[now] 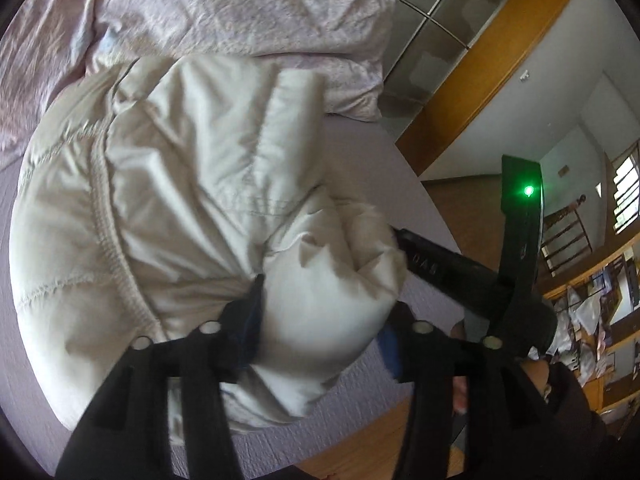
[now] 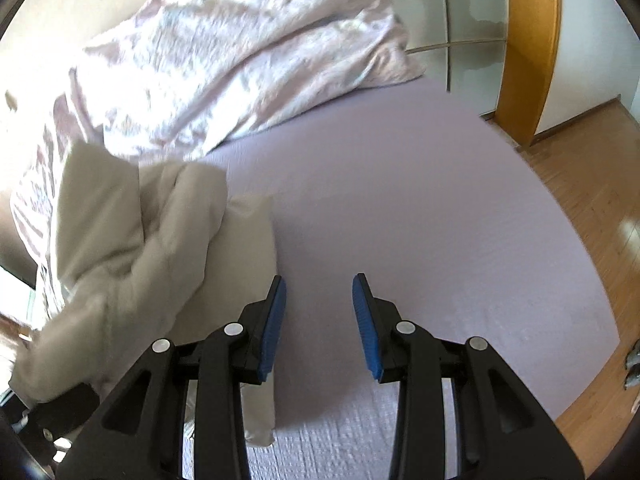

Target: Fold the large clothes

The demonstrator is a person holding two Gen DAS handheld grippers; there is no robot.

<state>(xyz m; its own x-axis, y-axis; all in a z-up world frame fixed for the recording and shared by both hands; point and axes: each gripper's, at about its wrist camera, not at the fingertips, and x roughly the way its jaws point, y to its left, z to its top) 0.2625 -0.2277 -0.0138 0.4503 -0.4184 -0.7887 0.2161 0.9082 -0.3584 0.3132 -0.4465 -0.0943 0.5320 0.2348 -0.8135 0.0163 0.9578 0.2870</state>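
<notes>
A cream padded jacket (image 1: 168,184) lies bunched on the lilac bed sheet (image 1: 360,152). My left gripper (image 1: 320,332) is shut on a thick fold of the jacket, which bulges between its blue pads and hides them partly. In the right wrist view the jacket (image 2: 132,248) lies at the left, lifted and crumpled. My right gripper (image 2: 319,320) is open and empty above the bare sheet (image 2: 420,208), just right of the jacket's edge. The right gripper's body with a green light (image 1: 520,216) shows at the right of the left wrist view.
A crumpled pink-and-white duvet (image 2: 224,56) lies at the head of the bed, also in the left wrist view (image 1: 224,8). A wooden-framed wardrobe (image 2: 528,40) stands beyond the bed. Wooden floor (image 2: 592,184) runs along the bed's right edge. Cluttered shelves (image 1: 600,320) stand at the far right.
</notes>
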